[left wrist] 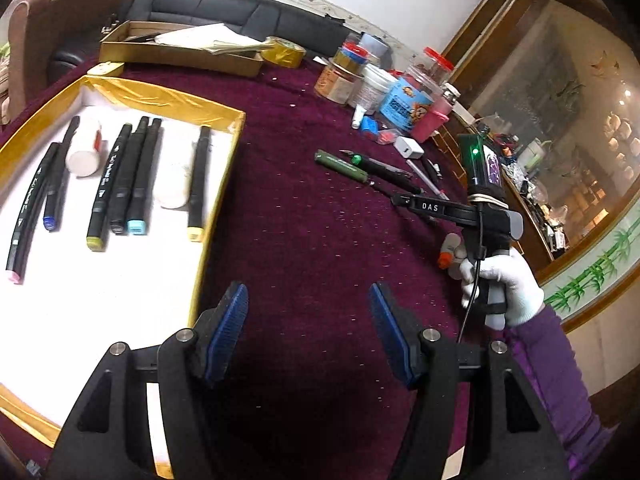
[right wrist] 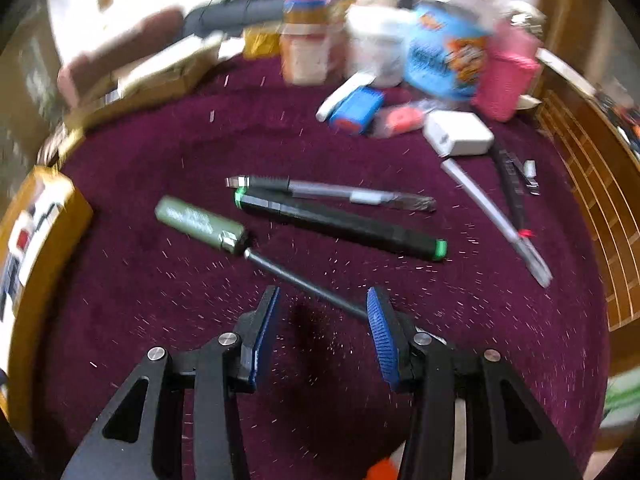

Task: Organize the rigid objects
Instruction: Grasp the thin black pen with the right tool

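Note:
A gold-edged tray (left wrist: pixel 218 184) with a white floor holds several black markers (left wrist: pixel 138 176) and two white tubes (left wrist: pixel 86 148). My left gripper (left wrist: pixel 308 300) is open and empty over the purple cloth, right of the tray. My right gripper (right wrist: pixel 322 304) is open and empty, just in front of a green-handled screwdriver (right wrist: pixel 200 220) whose shaft runs under its right finger. Behind lie a black marker with green ends (right wrist: pixel 340 222), a silver pen (right wrist: pixel 332 192) and a grey pen (right wrist: pixel 496 216). In the left wrist view the right gripper's body (left wrist: pixel 480 208) hangs beside these tools (left wrist: pixel 344 166).
Jars and tubs (left wrist: pixel 384 84) stand at the table's back, with a white charger (right wrist: pixel 458 134) and blue and red small items (right wrist: pixel 356 110) before them. A cardboard box (left wrist: pixel 180 50) and a tape roll (left wrist: pixel 282 52) sit at the back left. A wooden cabinet (left wrist: pixel 560 120) is right.

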`<state>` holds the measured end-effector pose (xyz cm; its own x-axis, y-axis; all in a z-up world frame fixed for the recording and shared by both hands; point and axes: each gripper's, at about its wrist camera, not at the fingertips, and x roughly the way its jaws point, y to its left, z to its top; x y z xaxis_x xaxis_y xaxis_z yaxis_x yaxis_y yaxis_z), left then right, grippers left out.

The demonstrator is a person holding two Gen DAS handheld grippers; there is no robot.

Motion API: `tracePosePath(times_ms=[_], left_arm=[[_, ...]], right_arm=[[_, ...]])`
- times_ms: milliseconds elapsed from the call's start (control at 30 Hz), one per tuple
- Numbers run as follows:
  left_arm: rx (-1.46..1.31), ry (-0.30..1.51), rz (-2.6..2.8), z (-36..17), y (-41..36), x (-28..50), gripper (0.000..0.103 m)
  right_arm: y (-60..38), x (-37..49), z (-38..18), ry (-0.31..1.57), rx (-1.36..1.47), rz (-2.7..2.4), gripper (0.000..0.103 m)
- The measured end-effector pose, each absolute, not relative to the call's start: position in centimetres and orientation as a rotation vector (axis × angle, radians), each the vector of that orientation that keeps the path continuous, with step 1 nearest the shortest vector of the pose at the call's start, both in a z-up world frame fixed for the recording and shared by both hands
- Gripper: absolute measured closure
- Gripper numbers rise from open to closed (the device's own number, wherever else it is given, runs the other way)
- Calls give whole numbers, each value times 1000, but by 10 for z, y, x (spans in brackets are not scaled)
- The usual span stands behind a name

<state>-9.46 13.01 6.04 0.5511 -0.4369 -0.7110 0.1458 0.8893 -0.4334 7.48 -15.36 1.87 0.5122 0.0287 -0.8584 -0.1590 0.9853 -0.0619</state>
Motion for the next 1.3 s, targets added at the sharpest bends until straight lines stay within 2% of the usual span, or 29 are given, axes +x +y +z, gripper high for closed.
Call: tracePosePath(times_ms=[200,267,333,433,733,900,1100,1167,1233,1300], left_arm=[[-363,925,-333,67,147,-97,41],[-366,903,-322,72,155,-101,41],[-362,881,-302,75,165,-105,41],[-387,864,-284,77,178,-109,41],[-425,839,-273,80,199,-116,41],[-420,862,-276,76,194,-110,41],[-335,863,-293,85,169,-89,41],[-291,864,-292,87,157,-76,41],[-254,895,-286,83,142,-54,41],[-229,923,-286,78,131,-37,41]], right_arm=[[-152,86,13,1048,-162,179,64],[-150,86,13,1057,-148,212,73],[-141,84,13,1063,-182,216,87],[-118,79,12,1074,-263,184,96],[-78,25,11,1120,-160,304,96],[-94,0,8,1077,-49,295,96],[-119,10,4,990,124,266,96],[-123,10,1,959,157,292,93],[-123,6,1,932,163,338,82],[-119,6,1,918,141,362,76]])
